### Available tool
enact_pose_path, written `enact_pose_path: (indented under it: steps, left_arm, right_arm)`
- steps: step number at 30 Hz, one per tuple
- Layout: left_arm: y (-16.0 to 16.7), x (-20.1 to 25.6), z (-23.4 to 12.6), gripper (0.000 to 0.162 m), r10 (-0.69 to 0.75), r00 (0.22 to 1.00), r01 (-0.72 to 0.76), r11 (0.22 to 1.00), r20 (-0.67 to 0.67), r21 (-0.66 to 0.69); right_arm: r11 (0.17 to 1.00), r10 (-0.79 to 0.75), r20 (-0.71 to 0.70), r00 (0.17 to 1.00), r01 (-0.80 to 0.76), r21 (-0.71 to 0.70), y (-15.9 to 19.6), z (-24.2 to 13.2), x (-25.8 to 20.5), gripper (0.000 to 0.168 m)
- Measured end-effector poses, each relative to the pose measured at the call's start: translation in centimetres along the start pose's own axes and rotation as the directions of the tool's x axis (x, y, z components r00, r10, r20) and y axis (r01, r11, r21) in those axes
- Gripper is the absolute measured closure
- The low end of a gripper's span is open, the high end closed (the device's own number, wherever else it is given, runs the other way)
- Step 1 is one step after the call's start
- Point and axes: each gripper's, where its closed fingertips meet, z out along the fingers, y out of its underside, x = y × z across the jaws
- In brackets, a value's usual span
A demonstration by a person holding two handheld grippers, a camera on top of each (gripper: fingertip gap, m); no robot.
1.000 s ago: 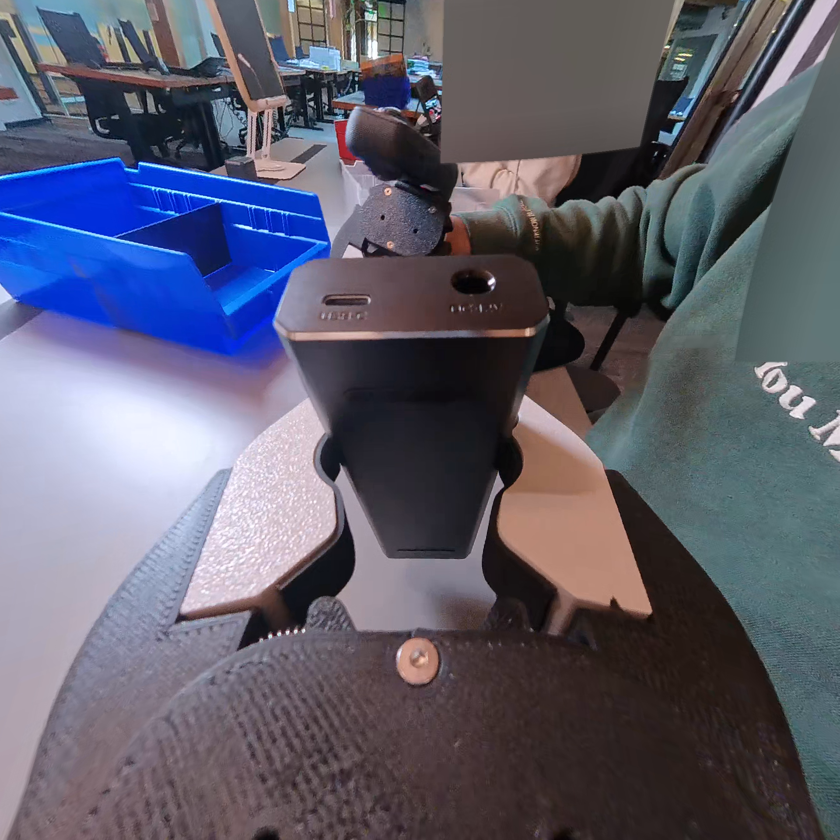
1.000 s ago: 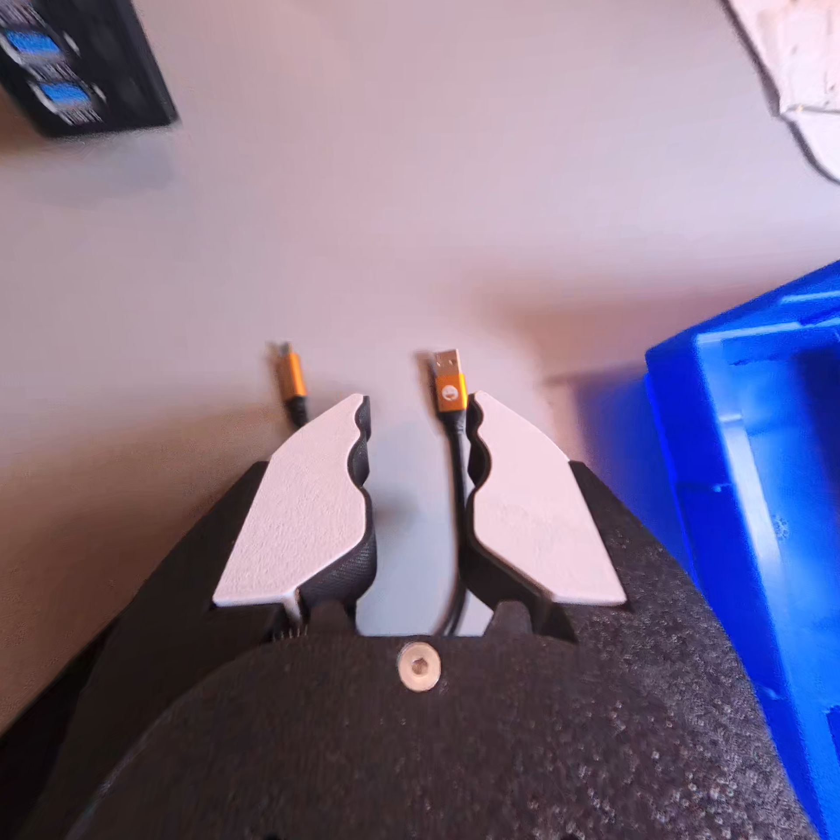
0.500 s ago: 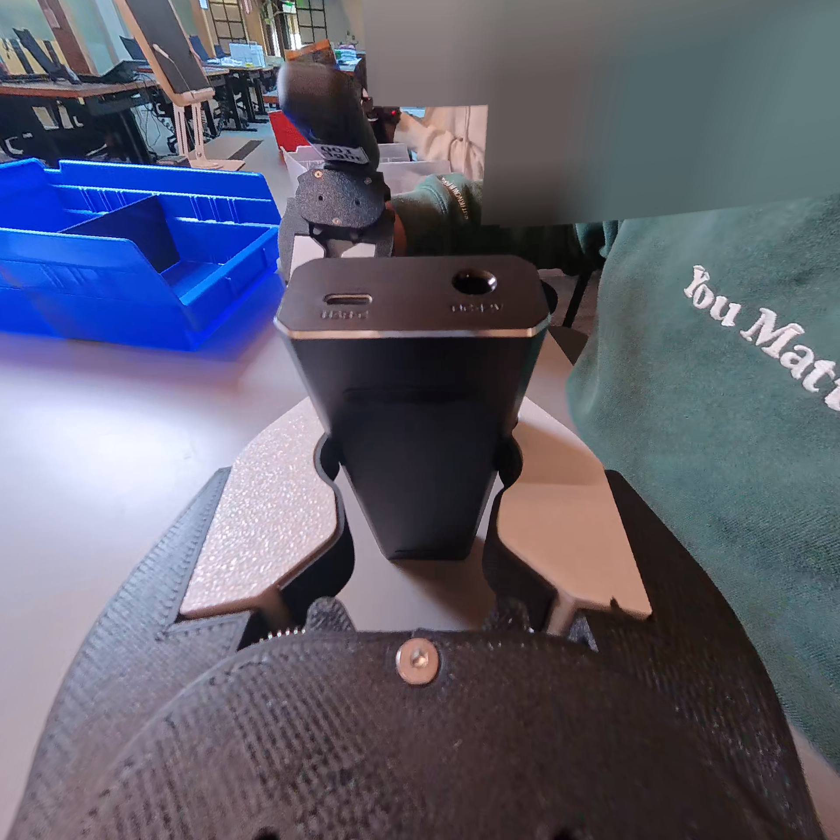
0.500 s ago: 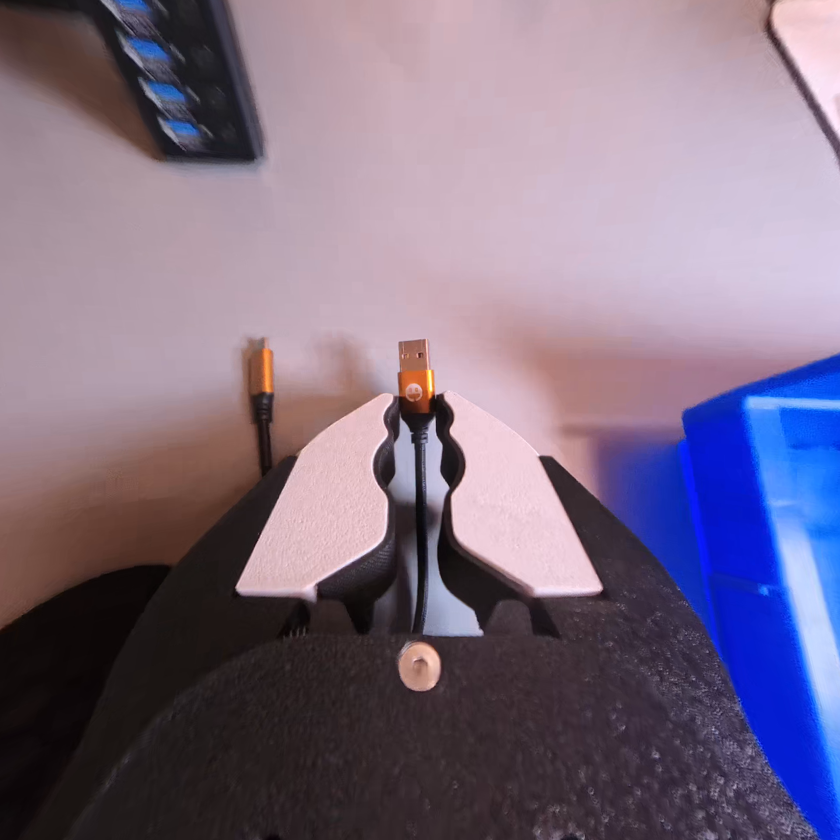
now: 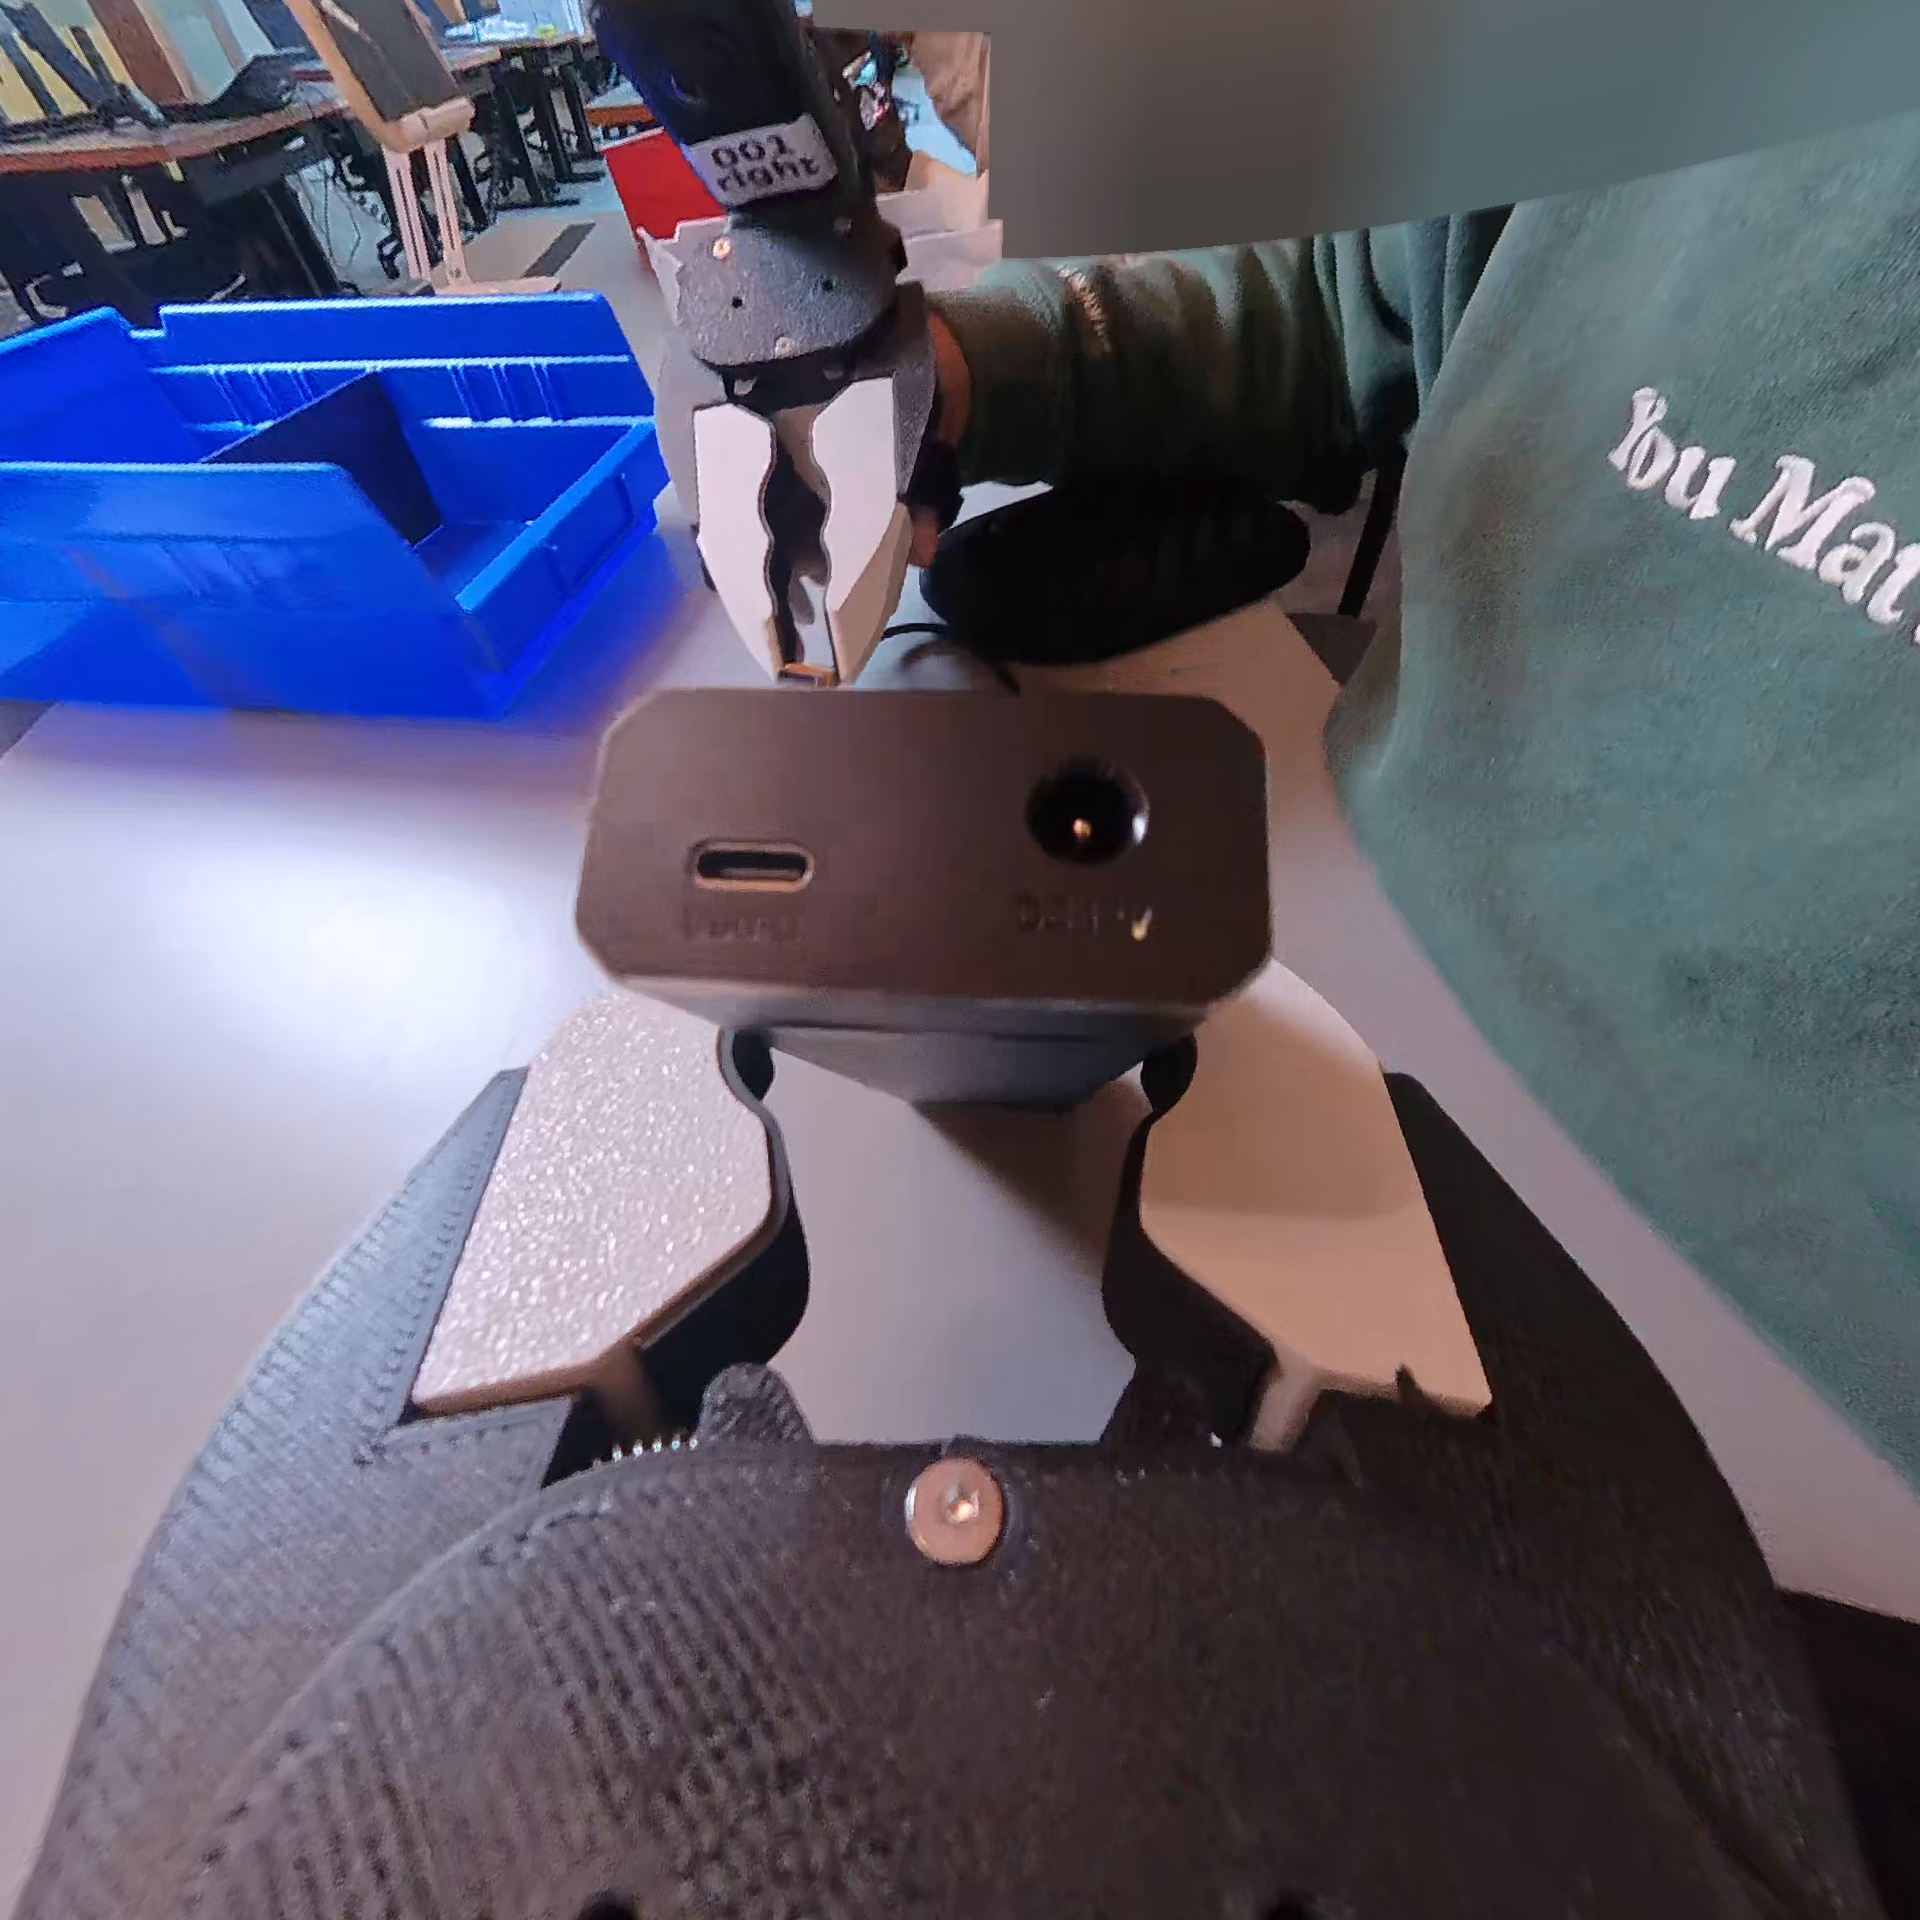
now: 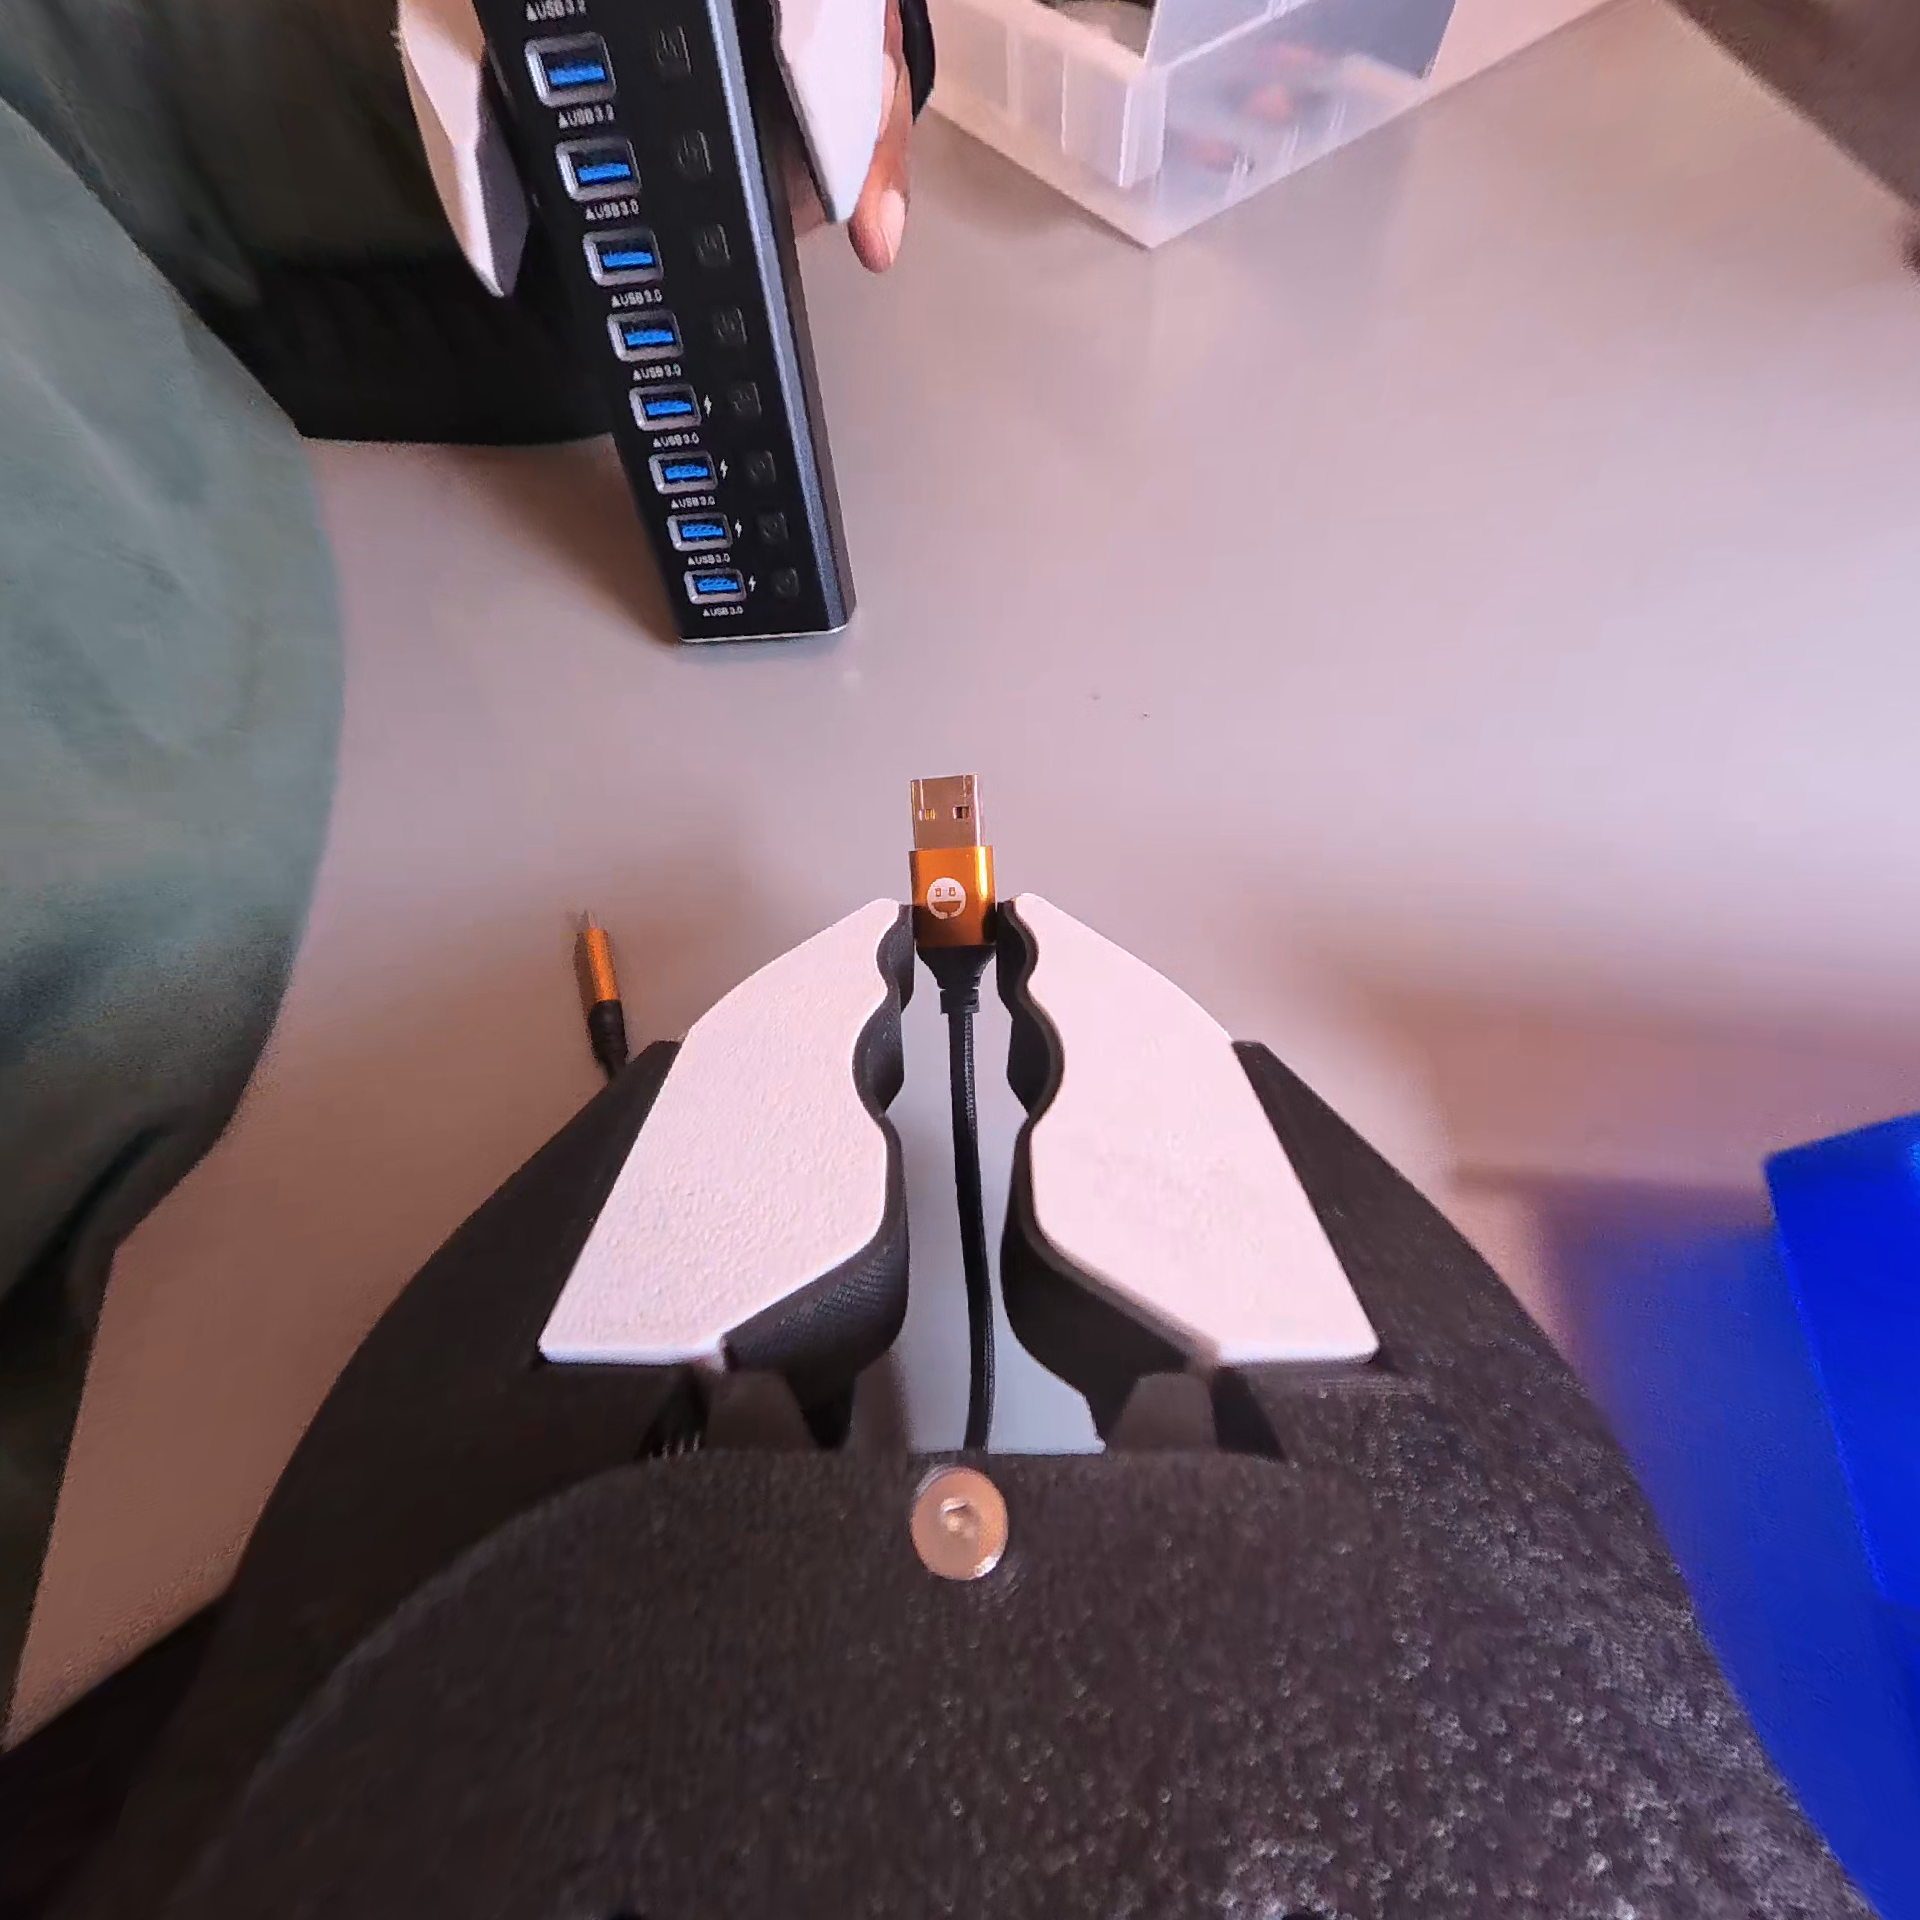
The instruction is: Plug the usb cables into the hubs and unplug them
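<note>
- Between the white fingers of the left tool (image 5: 956,1081) sits a long black metal USB hub (image 5: 925,842), clamped across its width. Its free end, carrying an oval socket and a round power socket, points at the left wrist camera. This grip likely steadies the hub so it cannot slide under a push.
- Seen from the right wrist view, the hub (image 6: 686,343) slants down toward the pale grey bench (image 6: 1351,623). Whether its end touches the bench cannot be told. A single row of blue ports faces the right tool, open to approach.
- The right tool (image 6: 954,914) is closed on the orange metal collar of a black braided USB cable (image 6: 953,894). The silver plug sticks out past the fingertips, so it can enter a port without the fingers fouling.
- That plug is well apart from the hub, so no insertion has begun.
- A second orange-tipped cable end (image 6: 600,971) lies on the bench beside the right tool.
- A blue plastic bin (image 5: 312,488) stands further off.
</note>
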Motion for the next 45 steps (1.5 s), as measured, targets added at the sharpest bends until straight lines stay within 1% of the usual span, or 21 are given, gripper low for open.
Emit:
enact_pose_path:
  steps: [4, 8, 11, 18, 22, 24, 29, 31, 33, 35, 36, 37, 38, 39, 40, 41, 42, 43, 45]
  left_arm:
    - [0.5, -0.1, -0.5, 0.092, 0.015, 0.999, -0.014, 1.000, 0.030, -0.024]
    - [-0.2, -0.2, 0.0, 0.092, 0.028, 0.998, -0.028, 1.000, 0.050, -0.001]
    - [-0.5, 0.0, 0.4, 0.092, 0.023, 0.999, -0.024, 1.000, 0.037, 0.013]
    - [-1.2, 0.5, 1.2, 0.091, 0.009, 1.000, -0.010, 0.999, 0.019, 0.050]
    - [-2.2, 0.5, 1.5, 0.091, -0.005, 1.000, 0.003, 0.996, 0.022, 0.091]
    - [-2.9, 0.5, 1.5, 0.091, -0.015, 1.000, 0.011, 0.993, 0.026, 0.117]
    - [-3.4, 0.0, 1.2, 0.091, -0.022, 0.998, 0.013, 0.990, 0.066, 0.139]
    - [-3.5, -0.3, 0.9, 0.091, -0.023, 0.996, 0.011, 0.990, 0.081, 0.142]
    - [-3.7, -0.6, 0.6, 0.091, -0.022, 0.994, 0.006, 0.989, 0.103, 0.150]
    - [-3.9, -0.9, 0.2, 0.091, -0.020, 0.992, -0.001, 0.987, 0.128, 0.162]
    - [-4.1, -1.1, 0.0, 0.091, -0.020, 0.990, -0.005, 0.986, 0.141, 0.169]
    - [-4.2, -1.3, -0.3, 0.091, -0.020, 0.988, -0.007, 0.985, 0.153, 0.174]
    - [-4.4, -1.4, -0.5, 0.091, -0.021, 0.986, -0.010, 0.984, 0.167, 0.180]
    - [-4.4, -1.6, -0.7, 0.091, -0.021, 0.984, -0.012, 0.983, 0.178, 0.183]
    - [-4.5, -1.7, -0.9, 0.091, -0.022, 0.982, -0.014, 0.983, 0.189, 0.185]
    - [-4.5, -1.8, -1.1, 0.091, -0.022, 0.979, -0.016, 0.982, 0.200, 0.187]
    - [-4.6, -1.9, -1.2, 0.091, -0.021, 0.977, -0.019, 0.982, 0.211, 0.188]
    - [-4.6, -2.0, -1.4, 0.091, -0.021, 0.975, -0.021, 0.982, 0.220, 0.186]
    - [-4.6, -2.3, -1.6, 0.091, -0.019, 0.970, -0.026, 0.983, 0.243, 0.182]
  right_arm:
    - [1.000, 0.002, 0.016, 1.000, -0.002, -0.007, -0.9, 0.8, -1.1, 0.153]
    - [1.000, -0.011, 0.027, 1.000, 0.011, 0.001, -1.5, 1.5, -2.1, 0.153]
    - [1.000, -0.012, 0.046, 0.999, 0.011, 0.011, -1.7, 1.9, -2.8, 0.153]
    - [0.989, -0.021, 0.147, 0.989, 0.000, 0.145, -3.5, 1.6, -4.8, 0.153]
    - [0.989, -0.030, 0.143, 0.989, 0.009, 0.146, -3.0, 2.1, -4.5, 0.153]
    - [0.979, -0.049, 0.147, 0.988, 0.018, 0.205, -3.6, 1.9, -4.6, 0.153]
    - [0.947, -0.100, 0.060, 0.993, 0.076, 0.313, -5.4, 0.1, -3.5, 0.153]
    - [0.947, -0.111, -0.003, 0.994, 0.106, 0.304, -5.8, -0.8, -2.5, 0.153]
    - [0.956, -0.136, -0.130, 0.982, 0.164, 0.241, -6.0, -1.8, -0.5, 0.153]
    - [0.955, -0.184, -0.279, 0.943, 0.238, 0.177, -6.8, -3.6, 1.5, 0.153]
    - [0.951, -0.216, -0.376, 0.901, 0.282, 0.129, -7.4, -4.8, 2.7, 0.153]
    - [0.940, -0.260, -0.486, 0.834, 0.334, 0.071, -8.2, -6.3, 3.9, 0.153]
    - [0.922, -0.311, -0.594, 0.742, 0.388, 0.001, -9.1, -7.8, 4.9, 0.153]
    - [0.894, -0.374, -0.679, 0.632, 0.439, -0.085, -9.9, -9.2, 5.6, 0.153]
    - [0.861, -0.437, -0.736, 0.518, 0.476, -0.177, -10.5, -10.2, 5.9, 0.153]
    - [0.834, -0.484, -0.764, 0.426, 0.489, -0.256, -10.7, -10.6, 6.0, 0.153]
    - [0.818, -0.515, -0.768, 0.380, 0.486, -0.307, -10.4, -10.2, 5.8, 0.153]
    - [0.813, -0.535, -0.758, 0.372, 0.471, -0.342, -9.4, -9.2, 5.5, 0.153]
    - [0.797, -0.588, -0.711, 0.385, 0.427, -0.428, -6.0, -6.2, 4.8, 0.153]
